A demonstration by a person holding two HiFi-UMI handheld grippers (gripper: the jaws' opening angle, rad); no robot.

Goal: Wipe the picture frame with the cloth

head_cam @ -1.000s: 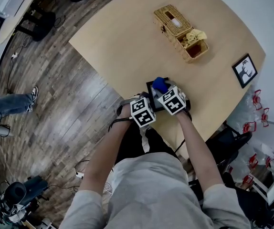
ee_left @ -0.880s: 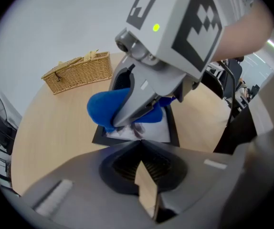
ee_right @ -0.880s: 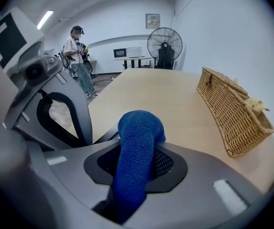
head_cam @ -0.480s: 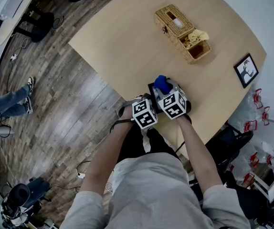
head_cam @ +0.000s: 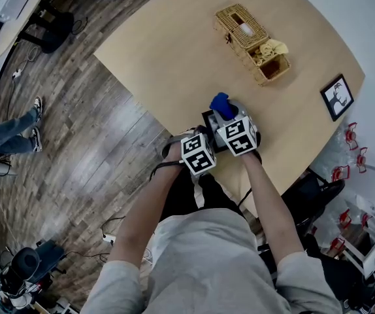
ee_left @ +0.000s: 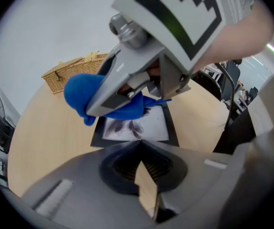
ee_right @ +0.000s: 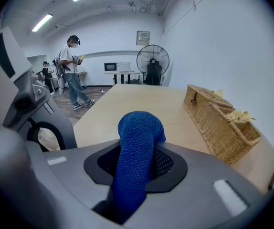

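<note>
The right hand-held gripper (ee_right: 135,173) pinches a blue knitted cloth (ee_right: 139,128) against a black rectangular picture frame (ee_left: 133,129). It lies flat on the pale wooden desk (head_cam: 174,44). The left hand-held gripper (ee_left: 140,147) has its jaws nearly closed.

The cloth (ee_right: 139,142) was a coarse, matt blue knit. The bench (head_cam: 174,44) was smooth pale wood, the basket (head_cam: 249,34) woven wicker, the picture frame (ee_left: 171,124) matt black.

Wicker basket (head_cam: 249,35) on round table (head_cam: 174,51) — fan (ee_right: 152,61) beyond
</note>
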